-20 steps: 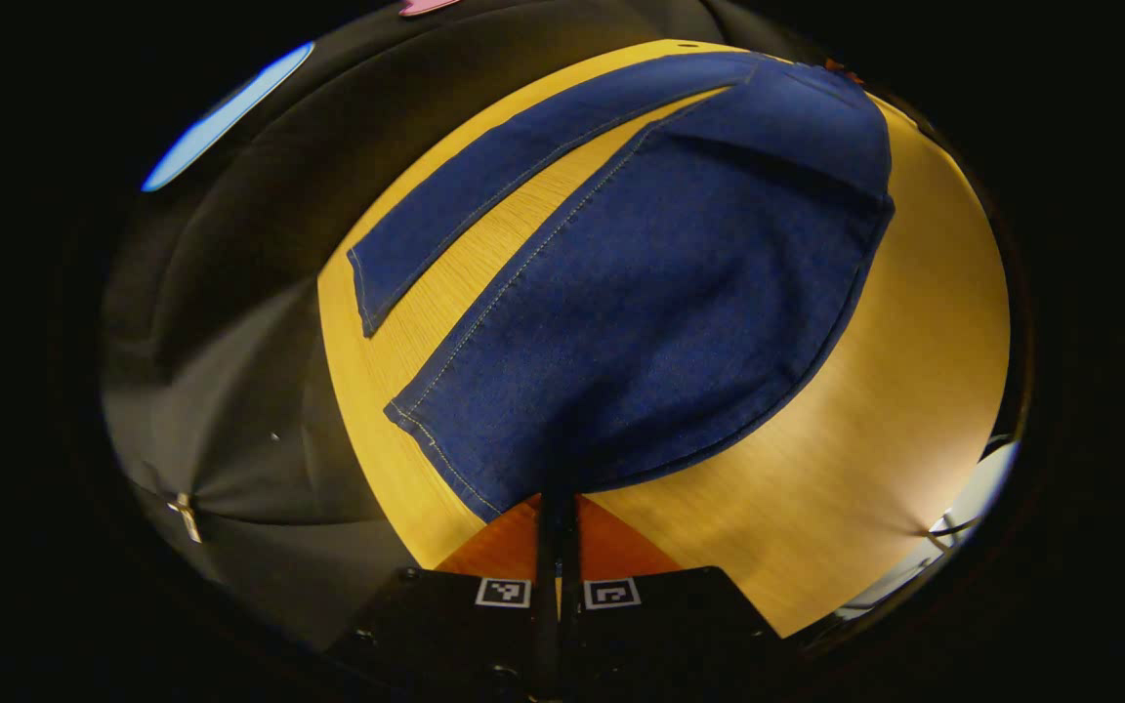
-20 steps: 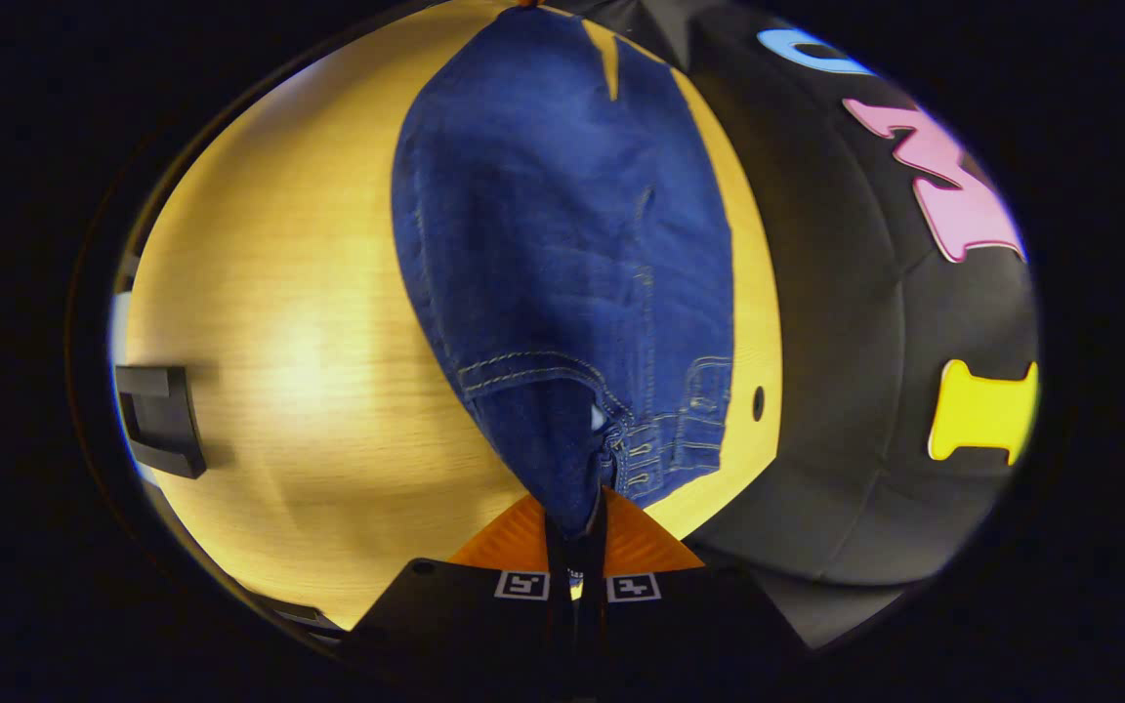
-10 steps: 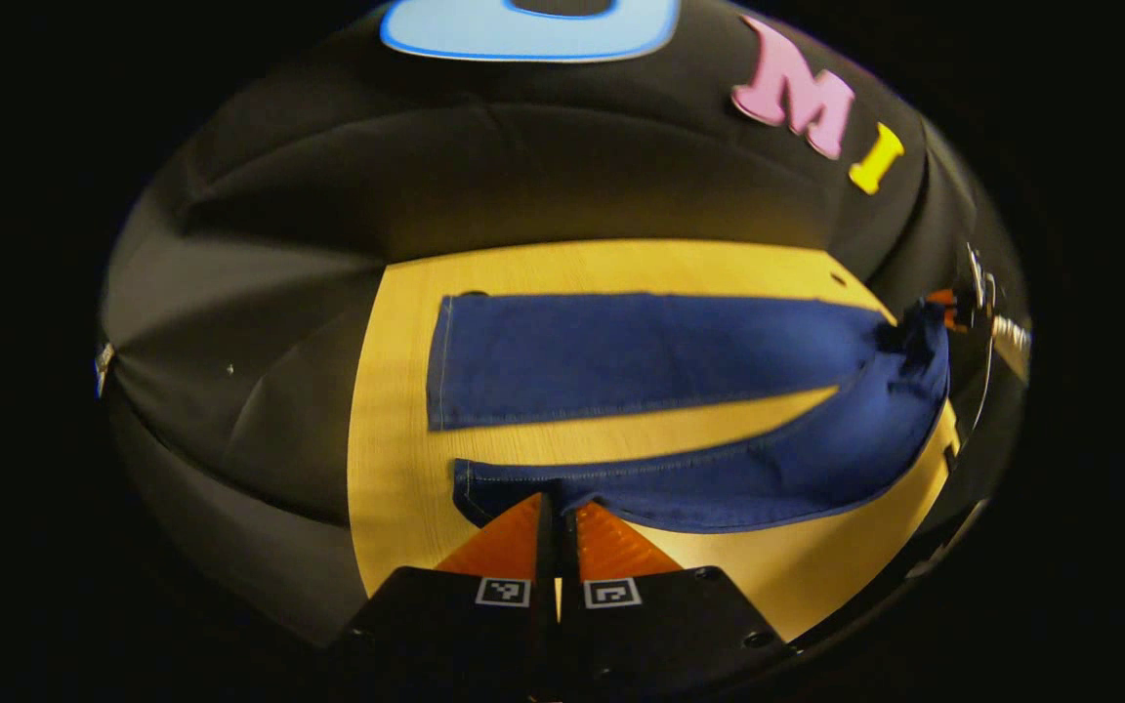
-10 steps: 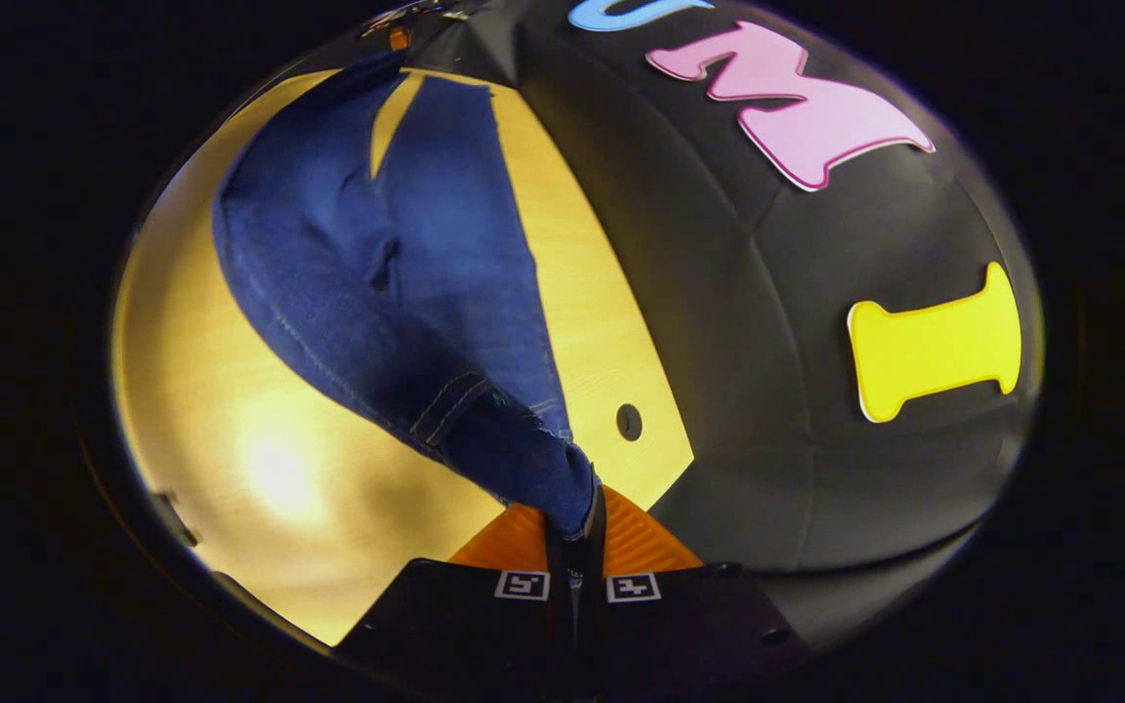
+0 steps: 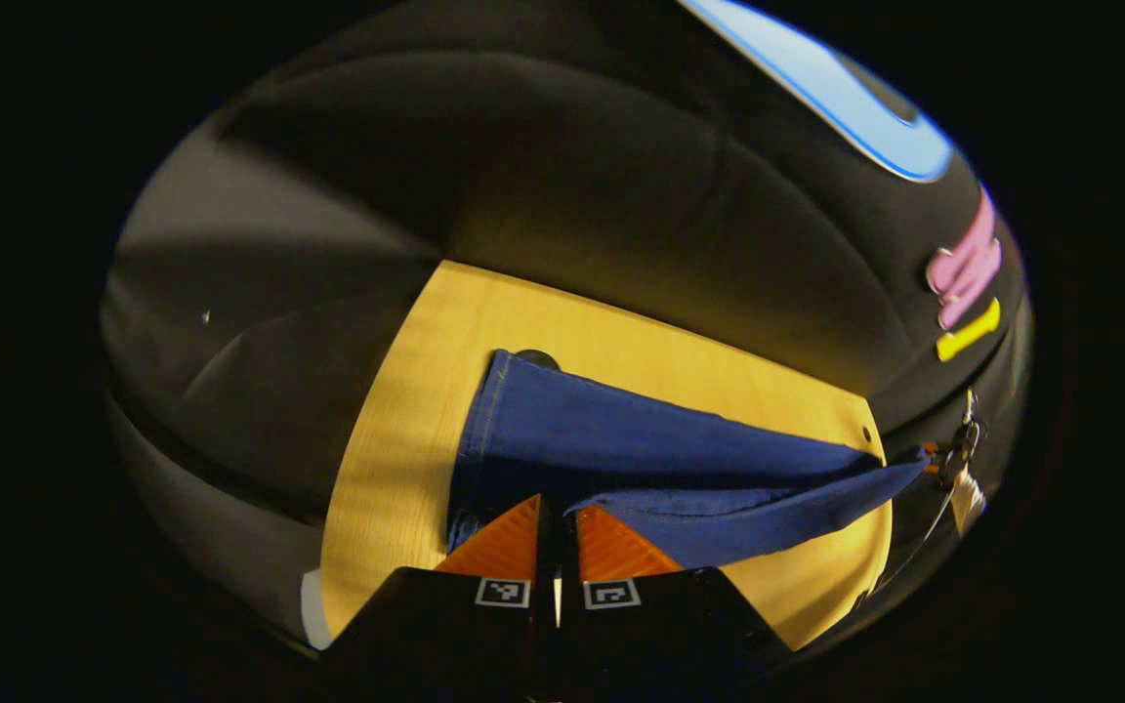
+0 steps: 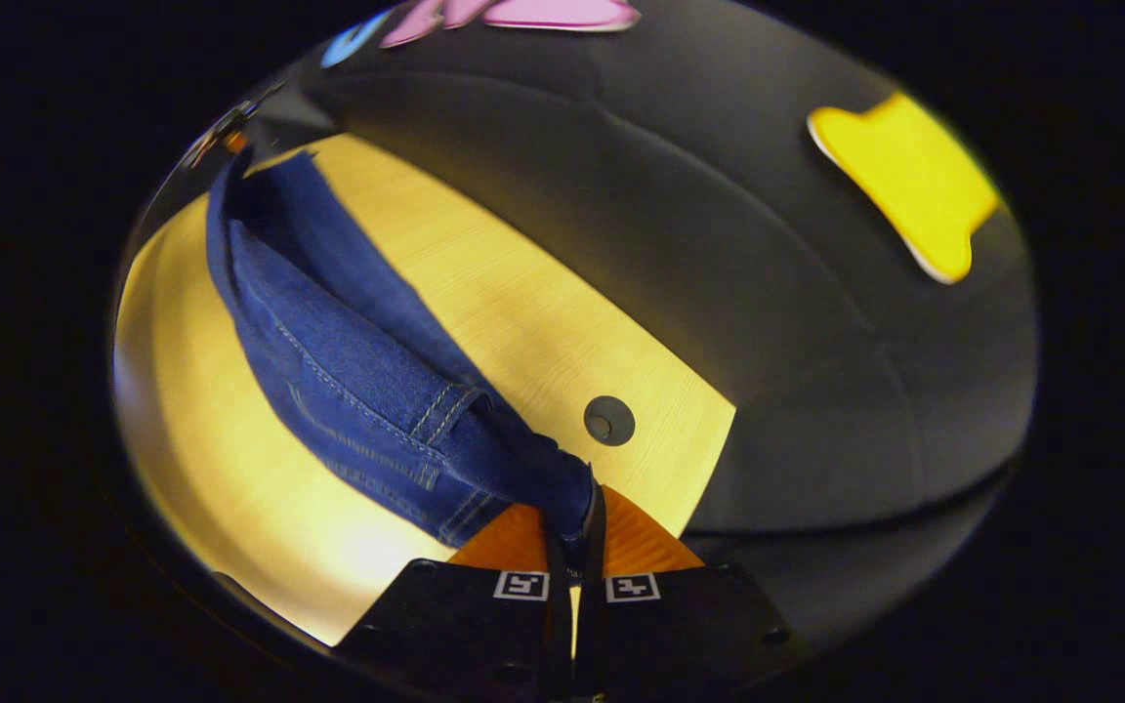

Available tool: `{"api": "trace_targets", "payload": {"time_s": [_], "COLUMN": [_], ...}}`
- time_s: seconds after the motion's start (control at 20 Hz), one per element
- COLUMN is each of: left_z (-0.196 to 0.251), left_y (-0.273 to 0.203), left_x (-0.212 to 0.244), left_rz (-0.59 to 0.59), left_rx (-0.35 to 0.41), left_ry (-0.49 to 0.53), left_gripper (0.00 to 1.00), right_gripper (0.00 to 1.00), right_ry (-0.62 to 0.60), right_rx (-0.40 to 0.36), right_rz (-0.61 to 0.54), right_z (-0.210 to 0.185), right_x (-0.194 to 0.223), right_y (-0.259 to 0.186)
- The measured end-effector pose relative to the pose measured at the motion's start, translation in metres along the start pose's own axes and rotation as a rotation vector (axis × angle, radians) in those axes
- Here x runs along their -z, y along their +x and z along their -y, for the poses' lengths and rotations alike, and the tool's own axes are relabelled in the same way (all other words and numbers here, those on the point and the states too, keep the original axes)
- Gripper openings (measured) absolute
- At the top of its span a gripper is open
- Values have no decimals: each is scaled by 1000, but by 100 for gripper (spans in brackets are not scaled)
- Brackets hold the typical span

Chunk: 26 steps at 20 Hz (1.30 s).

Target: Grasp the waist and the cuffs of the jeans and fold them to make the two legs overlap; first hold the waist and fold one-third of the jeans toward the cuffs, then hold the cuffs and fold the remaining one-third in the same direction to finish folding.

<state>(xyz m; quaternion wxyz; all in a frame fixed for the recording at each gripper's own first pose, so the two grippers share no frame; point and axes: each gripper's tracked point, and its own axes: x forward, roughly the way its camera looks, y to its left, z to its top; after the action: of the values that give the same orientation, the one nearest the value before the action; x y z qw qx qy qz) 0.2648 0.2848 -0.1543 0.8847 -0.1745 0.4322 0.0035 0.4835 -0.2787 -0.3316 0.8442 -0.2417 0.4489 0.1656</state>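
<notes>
Dark blue jeans [image 5: 621, 439] lie lengthwise on the yellow wooden table [image 5: 396, 459]. My left gripper [image 5: 555, 513] is shut on the cuff of the near leg, which is carried over the far leg. My right gripper [image 6: 574, 532] is shut on the waist [image 6: 523, 469], lifted off the table. In the left gripper view the right gripper [image 5: 953, 459] shows small at the far right end of the stretched jeans. In the right gripper view the jeans [image 6: 328, 322] run away to the left gripper [image 6: 230, 137] at the top left.
The table [image 6: 484, 293] has a round cable hole [image 6: 609, 420] near the waist end and another [image 5: 535, 358] by the cuffs. The black cloth wall [image 5: 572, 195] stands close behind the table's far edge.
Both grippers have carried the near leg and waist edge toward the far leg. The gap of bare table between the two legs has closed, and the near leg now lies over the far one.
</notes>
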Motion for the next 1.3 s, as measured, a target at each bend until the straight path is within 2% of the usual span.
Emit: {"api": "trace_targets", "payload": {"time_s": [0.1,0.25,0.3,0.35,0.4,0.45,0.55,0.6,0.65,0.7,0.75,0.8,0.9,1.15,1.3], "left_z": [3,4,2,-2,-3,-5,-11,-13,-16,-21,-22,-20,-8,5,13], "left_y": [-5,-4,-7,-10,-16,-18,-24,-31,-38,-51,-65,-80,-86,-94,-98], "left_x": [-2,-6,-10,-15,-20,-23,-23,-26,-31,-41,-50,-58,-64,-64,-60], "left_rz": [-20,-32,-24,-7,15,36,75,105,151,218,287,354,463,578,589], "left_rx": [-38,-89,-115,-143,-159,-169,-202,-222,-260,-322,-377,-421,-449,-416,-371], "left_ry": [15,57,67,68,65,60,78,101,134,177,217,250,297,359,391], "left_gripper": [7,10,17,14,43,56,84,98,93,97,97,97,97,98,98], "right_gripper": [6,7,9,14,11,31,54,60,73,86,100,99,98,98,98], "right_ry": [77,94,109,150,200,257,327,347,366,398,444,505,627,902,992], "right_rx": [5,36,48,63,62,77,99,108,108,104,88,77,88,246,298], "right_rz": [-53,-92,-100,-115,-118,-122,-97,-78,-61,-44,-21,8,71,241,242], "right_z": [-4,-6,-5,-2,-4,-1,5,9,6,-1,-10,-18,-28,-41,-44], "right_x": [3,-1,-1,0,0,2,-2,-1,1,7,7,7,10,28,48], "right_y": [13,25,28,28,29,30,22,18,15,14,8,3,-6,-32,-30]}}
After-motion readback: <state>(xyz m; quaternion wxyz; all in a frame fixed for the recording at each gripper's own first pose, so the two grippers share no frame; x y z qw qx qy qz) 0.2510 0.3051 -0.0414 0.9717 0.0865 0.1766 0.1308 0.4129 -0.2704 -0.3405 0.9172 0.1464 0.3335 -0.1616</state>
